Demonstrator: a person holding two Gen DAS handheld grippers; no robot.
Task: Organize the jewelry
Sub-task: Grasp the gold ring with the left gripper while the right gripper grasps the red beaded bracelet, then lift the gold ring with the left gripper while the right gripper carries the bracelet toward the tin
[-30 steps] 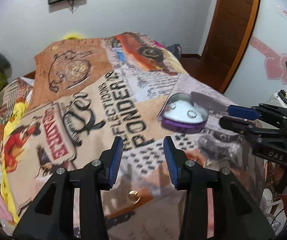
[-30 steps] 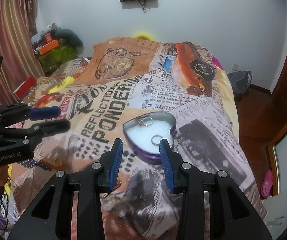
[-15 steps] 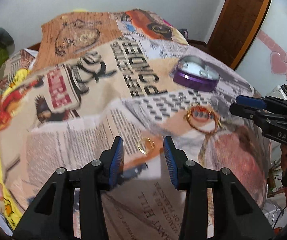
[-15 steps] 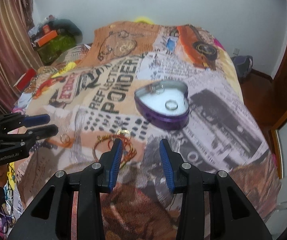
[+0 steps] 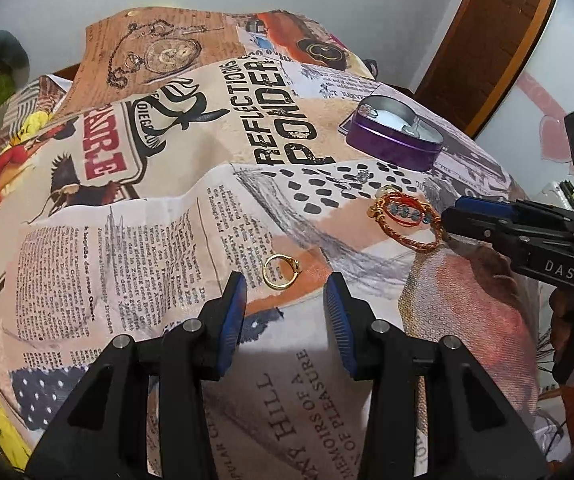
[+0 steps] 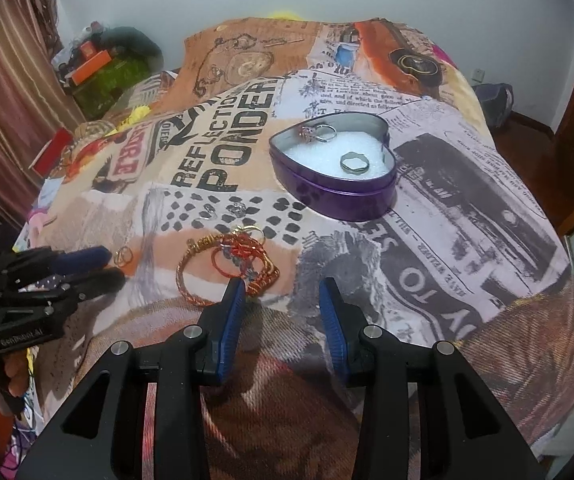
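Bed cover [image 6: 467, 216]: a blanket printed with newspaper clippings, a pocket watch and big black lettering is spread over the bed and carries all the jewelry.
Left hand-held gripper [image 5: 285, 293]: its blue-padded jaws stand spread with nothing between the pads, low over the near part of the blanket; in the right wrist view it shows at the left edge [image 6: 105, 266].
Gold ring [image 5: 281, 271]: lies flat on the blanket just beyond the tips of the left hand-held gripper, in line with the gap between them, touched by neither pad.
Silver pieces [image 6: 223, 211]: small silvery items lie on the black-dotted patch of the print, between the bangles and the tin; too small to tell what they are.
Bangles [image 6: 229, 266]: a twisted gold bangle, a thin red one and a beaded piece lie tangled together on the blanket, to the right of the gold ring and nearer than the tin.
Right hand-held gripper [image 6: 282, 293]: jaws spread, holding nothing; its left pad sits just at the near edge of the bangle pile. Whether it touches is unclear.
Heart-shaped tin [image 6: 337, 196]: purple, open, white-lined, standing farther up the bed, well apart from both grippers.
Rings in the tin: a stone-set ring [image 6: 318, 132] at the far left wall and a plain silver band [image 6: 354, 162] near the middle.
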